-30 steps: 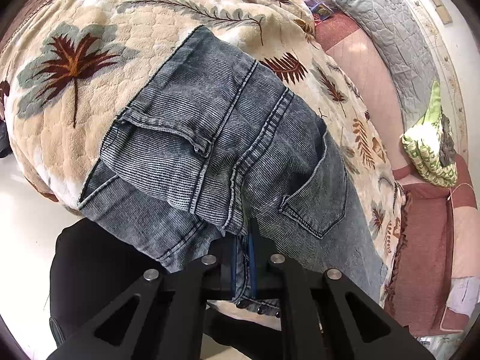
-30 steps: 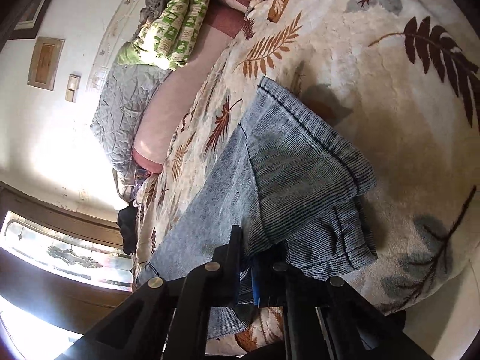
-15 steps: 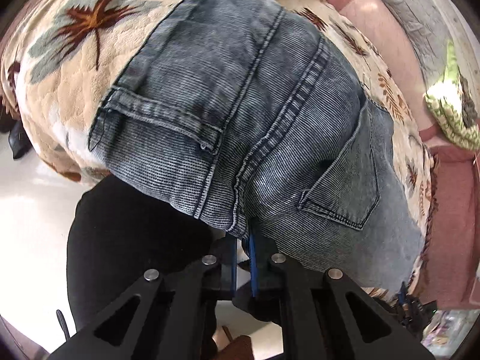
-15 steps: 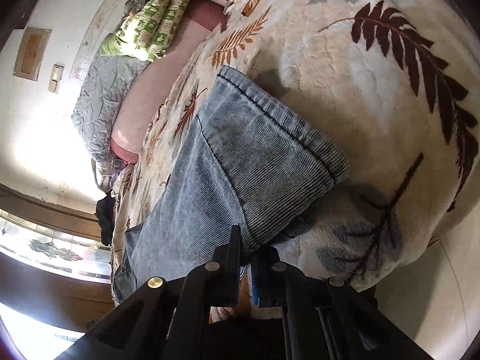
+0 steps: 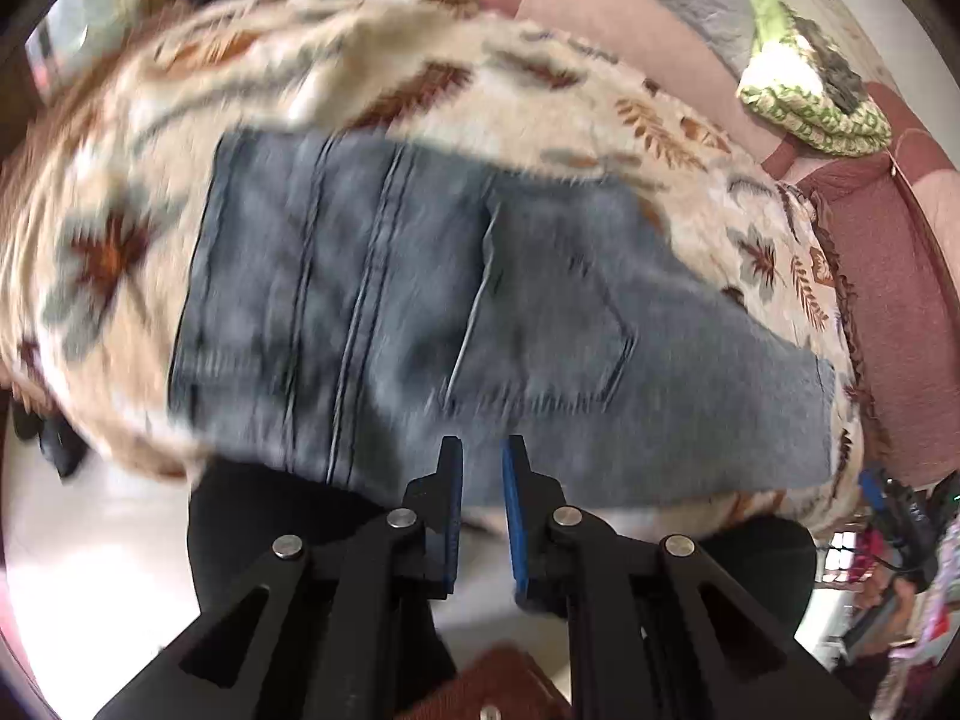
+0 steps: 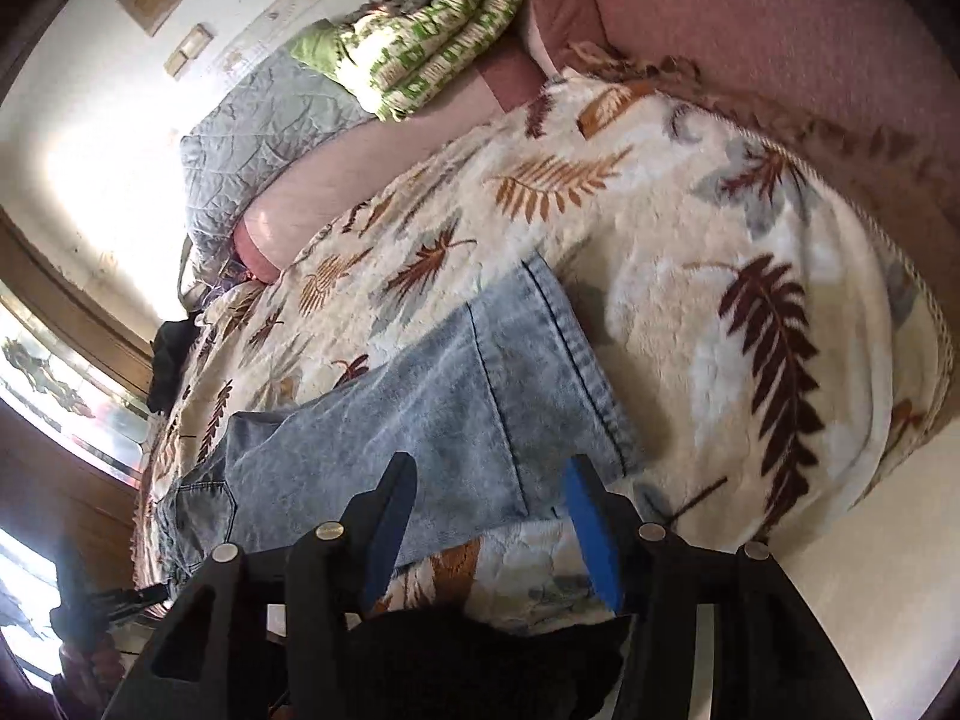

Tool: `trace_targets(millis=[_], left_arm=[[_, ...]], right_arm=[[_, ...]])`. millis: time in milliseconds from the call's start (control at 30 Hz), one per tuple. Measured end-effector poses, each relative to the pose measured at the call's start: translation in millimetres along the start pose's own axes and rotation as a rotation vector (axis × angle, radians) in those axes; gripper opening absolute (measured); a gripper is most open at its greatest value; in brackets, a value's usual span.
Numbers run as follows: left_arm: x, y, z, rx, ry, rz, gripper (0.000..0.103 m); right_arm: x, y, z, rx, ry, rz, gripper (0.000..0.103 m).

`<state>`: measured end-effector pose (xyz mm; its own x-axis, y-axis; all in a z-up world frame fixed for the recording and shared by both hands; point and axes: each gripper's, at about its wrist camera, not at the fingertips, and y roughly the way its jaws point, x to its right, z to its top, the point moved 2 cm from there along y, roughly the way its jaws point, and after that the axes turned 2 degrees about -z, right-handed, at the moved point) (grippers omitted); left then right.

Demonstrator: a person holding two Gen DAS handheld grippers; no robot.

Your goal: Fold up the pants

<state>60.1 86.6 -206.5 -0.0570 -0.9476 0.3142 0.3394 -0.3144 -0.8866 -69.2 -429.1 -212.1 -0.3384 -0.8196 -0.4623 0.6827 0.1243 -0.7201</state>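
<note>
The jeans [image 5: 456, 324] are seen lying flat on the leaf-print blanket [image 5: 372, 78], folded into a broad block, with the back pocket [image 5: 540, 324] facing up and the double seams running across the denim in the left wrist view. That view is smeared by motion blur, so fine detail on the fabric cannot be read. The left gripper [image 5: 482, 465] is held just above the near edge of the jeans; its jaws have just been opening, a narrow gap is seen between the blue pads [image 5: 513, 516], and nothing is pinched there. The cloth has been let go.

In the right wrist view the leg end of the jeans [image 6: 480, 420] is shown spread on the blanket [image 6: 720, 276], the hem [image 6: 576, 360] lying toward the far side. The right gripper [image 6: 489, 492] is poised over the near edge; its jaws have just been opening and are now parted widely, with the denim seen beyond the gap but not touched by either pad [image 6: 591, 534].

At the head of the bed a rolled green-and-white quilt [image 6: 432, 42] is propped beside a grey pillow [image 6: 258, 138], on a pink sheet [image 6: 336, 180]. A dark garment [image 5: 270, 528] worn by the person is seen below the left gripper, at the bed's edge.
</note>
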Motion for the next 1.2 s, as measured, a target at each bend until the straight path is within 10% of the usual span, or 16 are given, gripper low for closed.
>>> trace_targets(millis=[167, 767, 1200], left_arm=[[20, 37, 34, 0.111, 0.105, 0.118, 0.013], [23, 123, 86, 0.094, 0.189, 0.408, 0.013], [55, 73, 17, 0.110, 0.201, 0.161, 0.014]], right_arm=[[-41, 41, 11, -0.014, -0.106, 0.010, 0.044], [-77, 187, 50, -0.165, -0.285, -0.237, 0.040], [-184, 171, 13, -0.220, -0.335, 0.067, 0.043]])
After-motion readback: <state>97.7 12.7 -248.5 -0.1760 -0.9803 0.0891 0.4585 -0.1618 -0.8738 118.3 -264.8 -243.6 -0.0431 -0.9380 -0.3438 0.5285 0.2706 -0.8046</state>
